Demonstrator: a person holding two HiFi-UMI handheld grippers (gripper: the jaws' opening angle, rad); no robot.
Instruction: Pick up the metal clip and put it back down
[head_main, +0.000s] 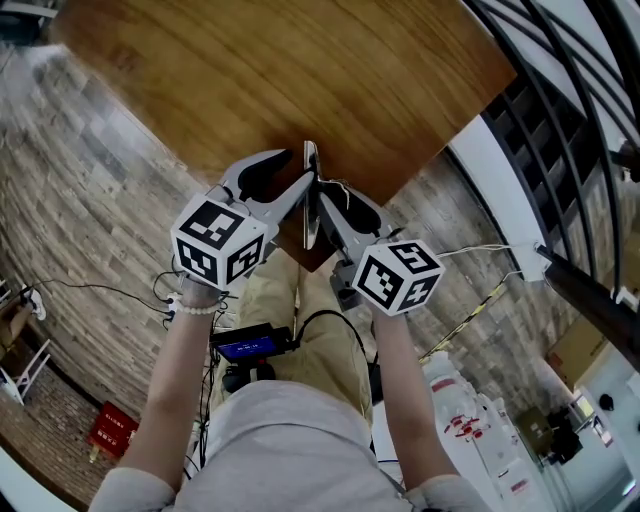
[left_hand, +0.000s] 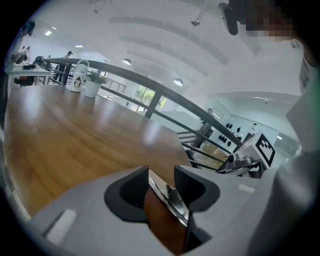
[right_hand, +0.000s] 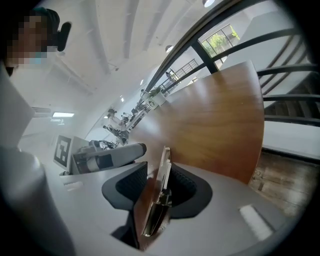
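Both grippers meet at the near corner of the worktop (head_main: 280, 80), with the metal clip (left_hand: 174, 199) between them. It stands on edge over that corner. I can't tell whether its lower end touches the wood.

Left gripper (left_hand: 161, 172): jaws drawn in on the clip. The shiny strip runs slantwise across the gap from one pad to the other, so I read it as clamped, and this hand carries it.

Right gripper (right_hand: 160, 170): jaws apart. The clip sits in the gap close to one pad, with daylight on the other side and no squeeze that I can see, so it's loose around the clip and not holding it.

Key relation: in the head view the clip's long axis runs straight away from me, and its flat faces turn left and right. My left gripper comes in from the left and my right from the right, both angled down, their tips nearly touching at the strip. Neither hand is nearer; both are on it.

My guess at the step: the clip is being set back down or passed between hands. The next move depends on the left grip alone. If the left lets go while the clip is on edge, the thin strip will likely tip flat, possibly off the corner. The right should back out along its own line so it doesn't drag the strip.
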